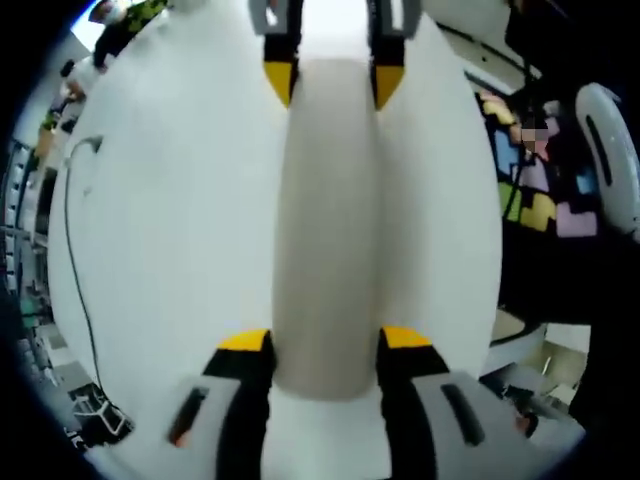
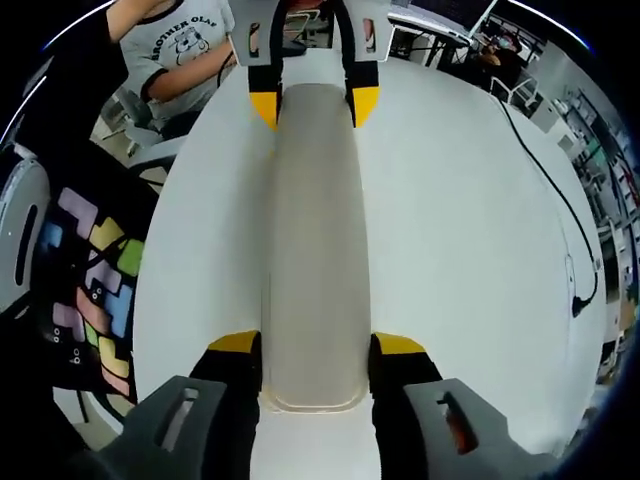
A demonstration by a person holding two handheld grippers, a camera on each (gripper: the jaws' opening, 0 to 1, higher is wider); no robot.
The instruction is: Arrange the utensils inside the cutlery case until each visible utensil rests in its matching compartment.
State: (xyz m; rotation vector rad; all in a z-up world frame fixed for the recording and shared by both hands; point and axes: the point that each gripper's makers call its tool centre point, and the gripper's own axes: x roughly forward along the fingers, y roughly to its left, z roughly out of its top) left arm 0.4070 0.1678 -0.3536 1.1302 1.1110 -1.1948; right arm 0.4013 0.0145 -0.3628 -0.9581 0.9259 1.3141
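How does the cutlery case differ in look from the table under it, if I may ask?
The cutlery case is beige, the table white. The case is long, narrow and round-ended; the table spreads wide around it. Both look plain and smooth.

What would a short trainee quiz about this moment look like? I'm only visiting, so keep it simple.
1. True or false: the long case lies between the yellow tips of both grippers, one at each end.
2. What colour is the table? A green, B white, C black.
3. Fill in: a black ____ trails across the table.

Key: 1 true: the right gripper stands at one end and the left gripper at the other. 2 B. 3 cable.
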